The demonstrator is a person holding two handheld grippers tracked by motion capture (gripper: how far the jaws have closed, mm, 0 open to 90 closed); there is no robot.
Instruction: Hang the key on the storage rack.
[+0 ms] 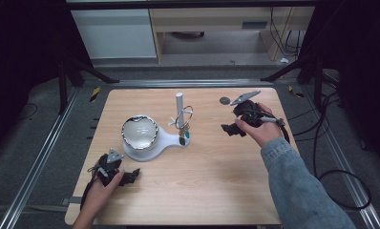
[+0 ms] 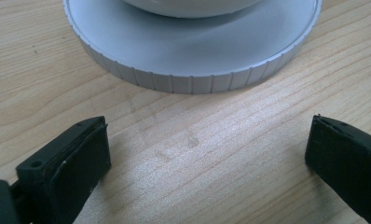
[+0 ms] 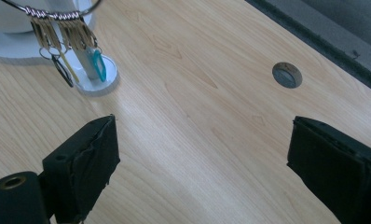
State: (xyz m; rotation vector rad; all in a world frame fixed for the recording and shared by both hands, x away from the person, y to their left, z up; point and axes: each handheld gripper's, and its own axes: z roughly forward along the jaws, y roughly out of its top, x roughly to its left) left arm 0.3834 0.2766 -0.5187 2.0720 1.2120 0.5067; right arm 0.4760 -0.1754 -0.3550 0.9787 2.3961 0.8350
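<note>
The white round-based plastic stand (image 1: 147, 143) sat mid-desk just ahead of the released left tongs (image 1: 129, 177), nearer them than the right tongs (image 1: 231, 130), also released, off to its right.

the left gripper (image 1: 131, 176) lies low near the front left corner of the bench (image 1: 216, 191), held in the person's left hand (image 1: 100, 191), its jaws spread wide with bare wood between them. the right gripper (image 1: 228, 129) sits toward the bench's far right part, gripped by the right hand (image 1: 259, 130) on a denim-sleeved forearm (image 1: 298, 186), jaws likewise wide apart and holding nothing.
</note>
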